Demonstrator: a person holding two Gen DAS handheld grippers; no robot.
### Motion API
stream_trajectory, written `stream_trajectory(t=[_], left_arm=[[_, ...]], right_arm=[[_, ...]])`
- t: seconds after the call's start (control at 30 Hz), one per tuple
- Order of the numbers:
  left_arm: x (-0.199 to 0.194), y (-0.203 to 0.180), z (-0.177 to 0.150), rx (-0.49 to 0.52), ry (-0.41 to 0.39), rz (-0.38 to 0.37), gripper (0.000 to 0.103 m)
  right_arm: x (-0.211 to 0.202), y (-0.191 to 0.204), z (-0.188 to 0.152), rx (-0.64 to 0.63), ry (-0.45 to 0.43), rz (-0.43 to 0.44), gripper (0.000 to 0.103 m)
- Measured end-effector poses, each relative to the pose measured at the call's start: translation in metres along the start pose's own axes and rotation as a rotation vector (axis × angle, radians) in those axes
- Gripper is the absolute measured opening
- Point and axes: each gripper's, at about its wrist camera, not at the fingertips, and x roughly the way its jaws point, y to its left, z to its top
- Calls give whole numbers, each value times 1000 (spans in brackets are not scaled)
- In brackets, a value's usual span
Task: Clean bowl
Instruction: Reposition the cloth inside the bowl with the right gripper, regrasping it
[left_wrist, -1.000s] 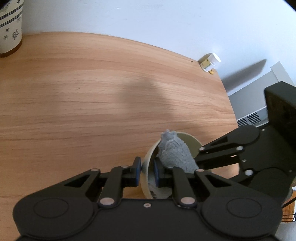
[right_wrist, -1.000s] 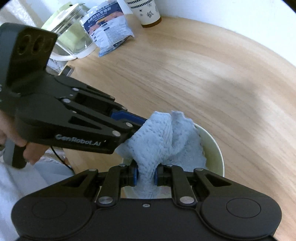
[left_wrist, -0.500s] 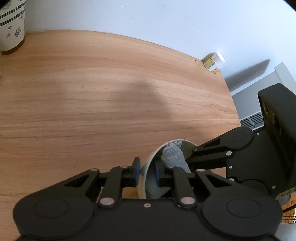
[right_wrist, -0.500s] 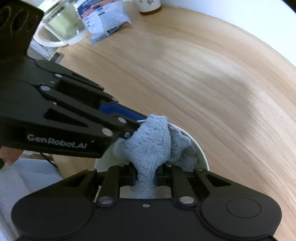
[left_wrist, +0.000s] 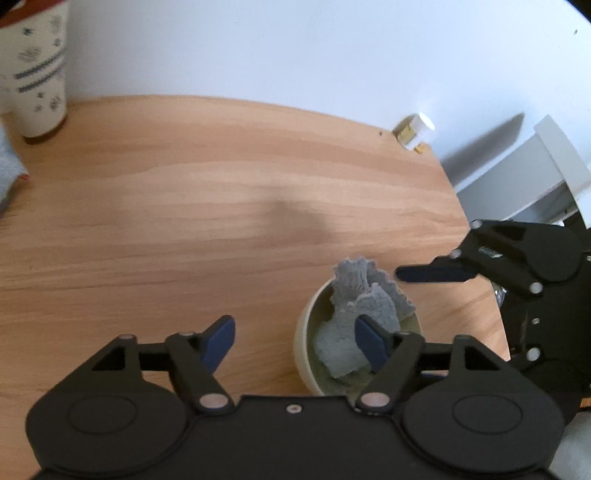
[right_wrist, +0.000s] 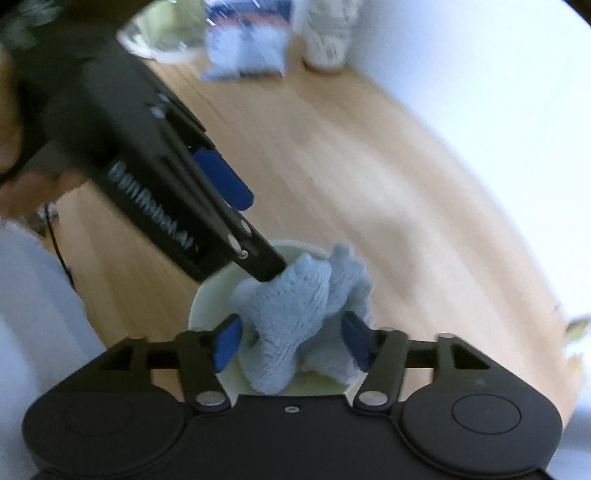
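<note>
A cream bowl (left_wrist: 303, 343) stands on the wooden table near its right front edge, with a crumpled grey-blue cloth (left_wrist: 360, 301) resting in it. My left gripper (left_wrist: 295, 338) is open: one finger is outside the bowl's left wall, the other over the inside by the cloth. In the right wrist view the bowl (right_wrist: 207, 301) and cloth (right_wrist: 295, 314) sit between the spread fingers of my open right gripper (right_wrist: 291, 341), which touches neither side firmly. The right gripper also shows in the left wrist view (left_wrist: 436, 274), beyond the bowl.
A patterned paper cup (left_wrist: 37, 70) stands at the table's far left by the wall. A small white and yellow jar (left_wrist: 413, 131) sits at the far right corner. A blue snack bag (right_wrist: 245, 55) and a glass jug (right_wrist: 162, 33) lie at the far end.
Both grippers have opened: the left let go of the bowl's rim and the right let go of the cloth, which now lies loose in the bowl. The right gripper drew back.
</note>
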Motion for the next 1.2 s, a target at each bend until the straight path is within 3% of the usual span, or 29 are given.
stream_trajectory(t=[0.23,0.3,0.43,0.6,0.73,0.83,0.97,1.03,1.2], left_arm=[[-14,4,-6,-6,-3,20,77],[-14,0,-8,5,-9,23,77],[-10,-4,-10,23,1,18,77],[-6,-10,-11,47,11,33,76],[-4,-10,-12,52,20,30,76],[-4,-7,-12,45,27,27,76],[-2,-6,-9,38,32,14,76],[-1,-6,-8,37,34,9,77],[2,-5,-7,43,44,38,77]], right_arm=[[-21,13,-2,-242,-95,41,71],[-17,17,-3,-301,-86,45,71],[10,26,1,-325,-21,45,69],[37,31,4,-327,16,-30,69],[54,33,7,-310,41,-13,66],[60,30,7,-279,39,-10,60],[68,21,11,-202,74,53,36],[71,16,12,-145,90,86,35],[70,13,15,-88,82,74,23]])
